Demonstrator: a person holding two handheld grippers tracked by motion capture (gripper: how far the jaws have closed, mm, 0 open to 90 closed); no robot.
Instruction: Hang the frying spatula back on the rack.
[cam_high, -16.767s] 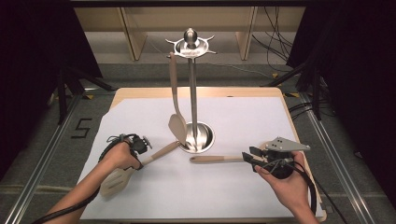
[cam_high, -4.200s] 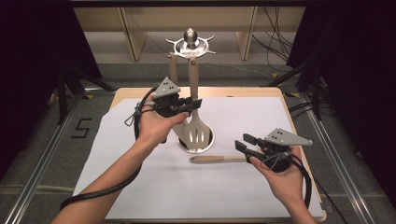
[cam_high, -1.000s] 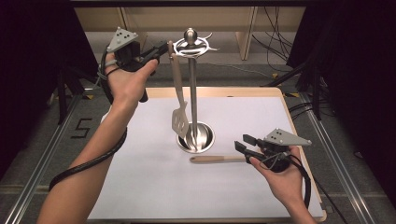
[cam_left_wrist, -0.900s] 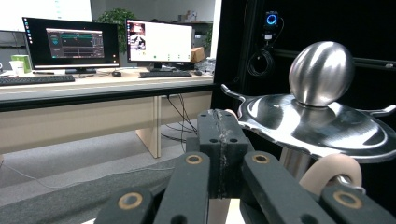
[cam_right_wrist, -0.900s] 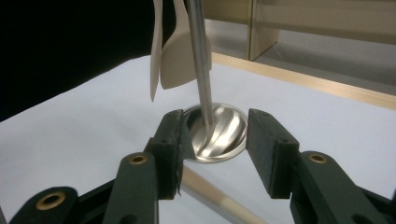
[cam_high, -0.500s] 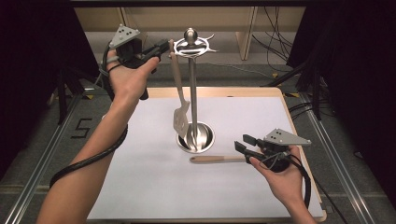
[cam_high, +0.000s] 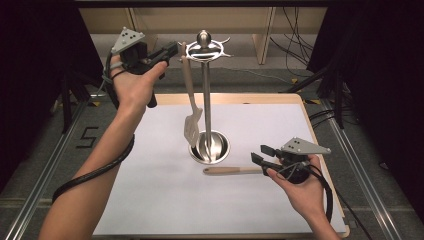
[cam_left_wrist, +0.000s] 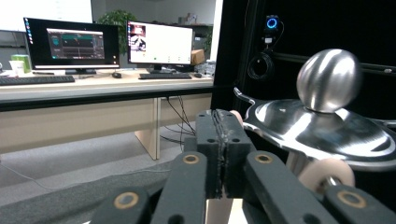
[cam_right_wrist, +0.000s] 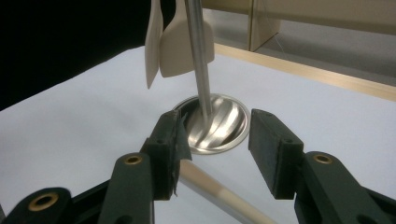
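Hanging was the step in hand, as I judged it: my left tool (cam_high: 170, 51) was up beside the crown of the utensil stand (cam_high: 206, 50), its jaws pressed together on the top of the slotted spatula's (cam_high: 192, 127) handle, with the blade dangling free just above the stand's round base (cam_high: 211, 148). In the left gripper view the pads met with no gap right beside the chrome top plate and its ball finial (cam_left_wrist: 329, 79). My right tool (cam_high: 266, 157) waited low over the white table (cam_high: 150, 200) with its jaws spread to either side of the end of the wooden-handled utensil (cam_high: 232, 170) that lay flat there; the right gripper view showed the handle passing between the open pads, nearer the left one, and I could not tell whether it touched.

Next, I reckoned, the left tool had to settle the handle's end onto a hook and only then let go, keeping the swing small so the blade would not knock the post. After that the right tool could close on the lying handle.

Against half a second earlier almost nothing differed: the left tool sat at the same height by the crown, and the right had not stirred. Some four seconds back the spatula was much lower, down over the base.
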